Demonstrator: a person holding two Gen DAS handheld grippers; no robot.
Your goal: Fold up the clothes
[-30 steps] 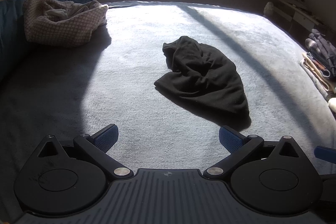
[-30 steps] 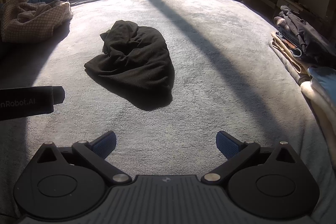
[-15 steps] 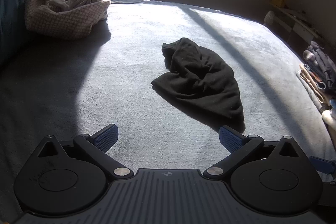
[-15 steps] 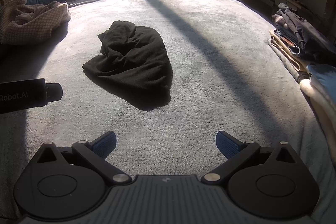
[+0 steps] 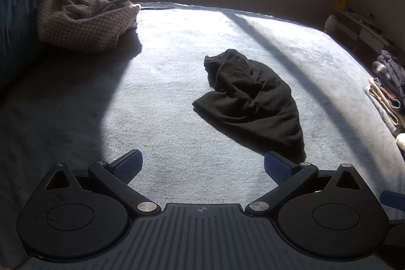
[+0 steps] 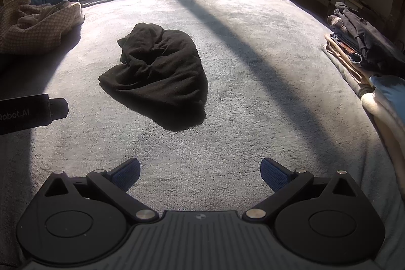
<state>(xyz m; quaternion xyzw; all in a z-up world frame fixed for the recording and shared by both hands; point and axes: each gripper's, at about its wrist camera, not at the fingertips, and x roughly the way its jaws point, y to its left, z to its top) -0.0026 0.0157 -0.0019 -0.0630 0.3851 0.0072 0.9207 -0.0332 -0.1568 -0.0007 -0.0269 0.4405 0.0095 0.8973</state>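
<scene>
Only "Robot.AI" reads on left tool [image 6: 33, 113].

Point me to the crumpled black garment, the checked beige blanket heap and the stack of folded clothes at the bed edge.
crumpled black garment [image 5: 250, 95]: left wrist view, middle of the creased cloth.
checked beige blanket heap [image 5: 83, 29]: left wrist view, front checked face.
stack of folded clothes [image 6: 354, 52]: right wrist view, dark top layer.
</scene>
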